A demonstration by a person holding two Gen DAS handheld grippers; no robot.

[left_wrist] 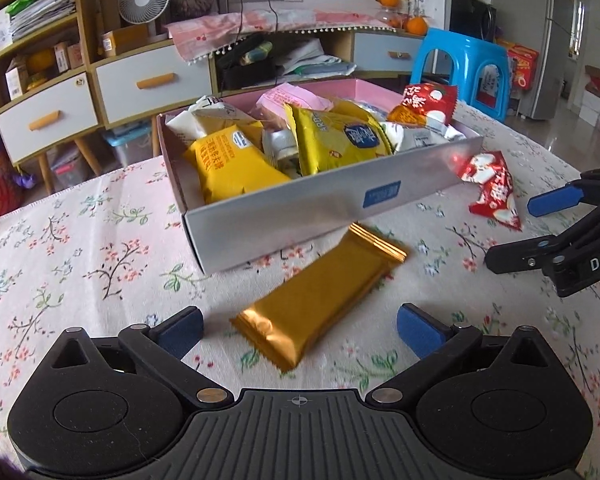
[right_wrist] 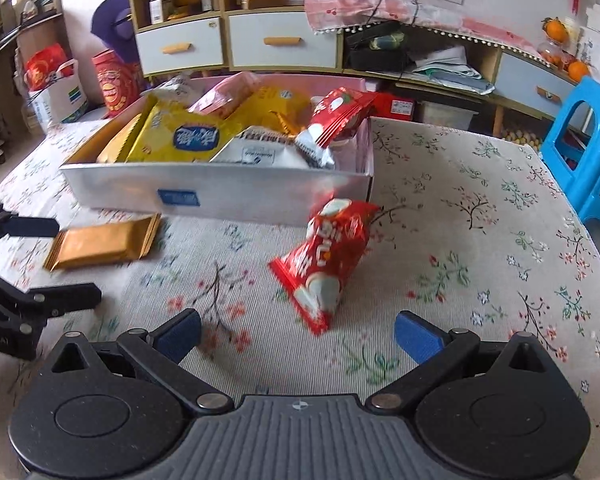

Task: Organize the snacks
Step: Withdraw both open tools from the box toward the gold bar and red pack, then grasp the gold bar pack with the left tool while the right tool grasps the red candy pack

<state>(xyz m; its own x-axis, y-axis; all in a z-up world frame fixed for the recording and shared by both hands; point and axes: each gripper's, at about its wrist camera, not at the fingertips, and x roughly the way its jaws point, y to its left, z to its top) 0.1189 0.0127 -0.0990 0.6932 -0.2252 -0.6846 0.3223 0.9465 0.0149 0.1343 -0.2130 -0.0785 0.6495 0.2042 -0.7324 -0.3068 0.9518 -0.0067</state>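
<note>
- Left gripper (left_wrist: 298, 330) is held spread wide, nothing gripped; a gold bar (left_wrist: 320, 300) is seen on the cloth (left_wrist: 80, 264) between its pads.
- Right gripper (right_wrist: 298, 332) is likewise released; a red packet (right_wrist: 328, 260) with white Chinese lettering lies ahead, beside the box (right_wrist: 220, 196).
- "DAS" is read on the right gripper's body.

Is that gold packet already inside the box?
No, the gold packet lies on the tablecloth in front of the box, ahead of the open left gripper.
</note>
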